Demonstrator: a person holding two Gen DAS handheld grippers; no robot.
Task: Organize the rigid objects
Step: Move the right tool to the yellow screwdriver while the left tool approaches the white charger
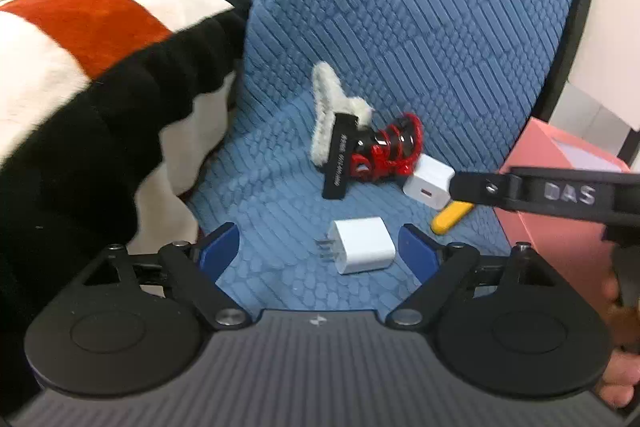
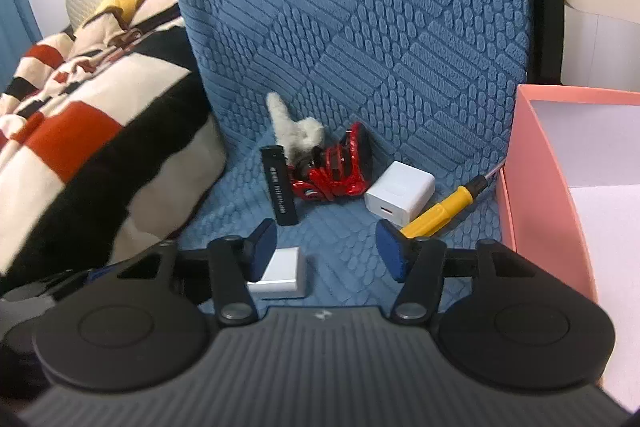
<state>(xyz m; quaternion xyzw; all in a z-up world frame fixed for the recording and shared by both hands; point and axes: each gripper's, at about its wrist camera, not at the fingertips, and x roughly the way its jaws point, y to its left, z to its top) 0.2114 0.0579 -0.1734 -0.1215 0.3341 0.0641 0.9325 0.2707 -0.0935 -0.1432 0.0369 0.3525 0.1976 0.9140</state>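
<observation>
In the left wrist view, our left claw [image 1: 318, 251] is released around the near white charger [image 1: 363, 245], lying on the blue chair seat [image 1: 280, 195]; it looks light, stiff, slick, best pinched across flat sides. In the right wrist view, our right claw [image 2: 326, 249] gapes, the second charger [image 2: 400, 195] beyond it, pink box [image 2: 536, 187] right.

— Any lettering I can read from here?

— On my left wrist view, raised letters "DAS" on the black arm of the right gripper [image 1: 452, 187], at about three o'clock.

— And that black stick [image 2: 280, 191]?

— White print runs along it at twelve o'clock from my right fingers, too blurred for me to read.
</observation>
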